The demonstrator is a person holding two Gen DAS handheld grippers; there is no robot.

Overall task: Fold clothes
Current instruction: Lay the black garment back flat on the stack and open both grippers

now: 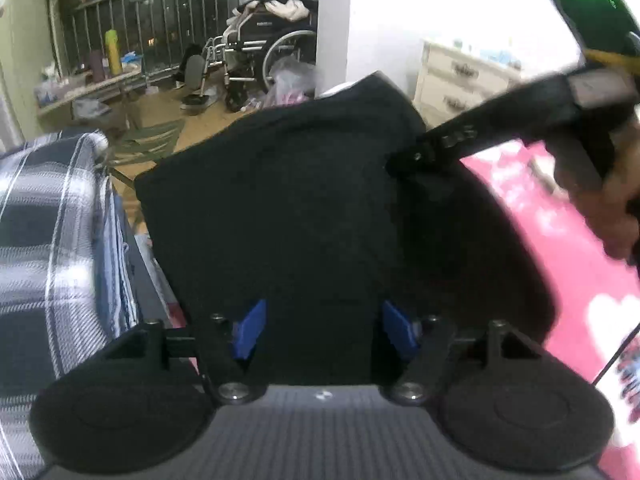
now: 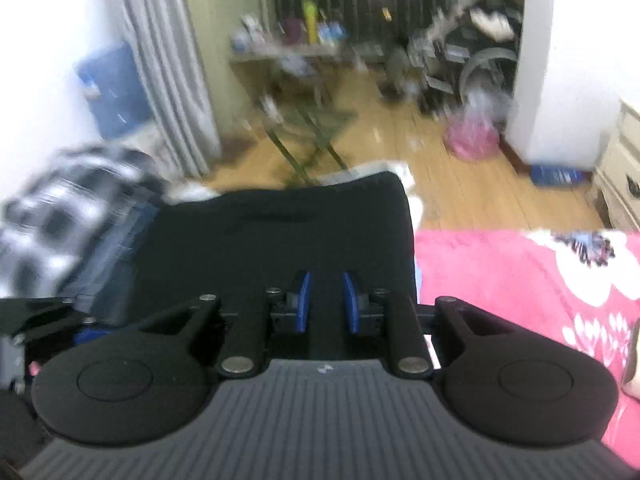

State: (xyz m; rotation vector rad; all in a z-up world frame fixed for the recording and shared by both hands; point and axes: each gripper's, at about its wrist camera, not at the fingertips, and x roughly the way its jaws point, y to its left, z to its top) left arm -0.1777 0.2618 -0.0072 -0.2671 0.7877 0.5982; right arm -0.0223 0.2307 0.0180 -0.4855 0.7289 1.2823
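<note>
My left gripper (image 1: 320,330) has its blue fingers (image 1: 250,330) spread, with nothing pinched; the black garment (image 1: 280,200) lies below the gap. The garment is a folded dark slab on the pink blanket (image 1: 560,240) of the bed, filling the centre of the left wrist view. At 9 o'clock lies a plaid cloth (image 1: 48,240). At 2 o'clock my right gripper (image 1: 404,160) meets the garment's right edge. In the right wrist view its fingers (image 2: 305,300) stand close together; I cannot tell whether they pinch fabric. A wheelchair (image 1: 260,52) stands at 12 o'clock.
</note>
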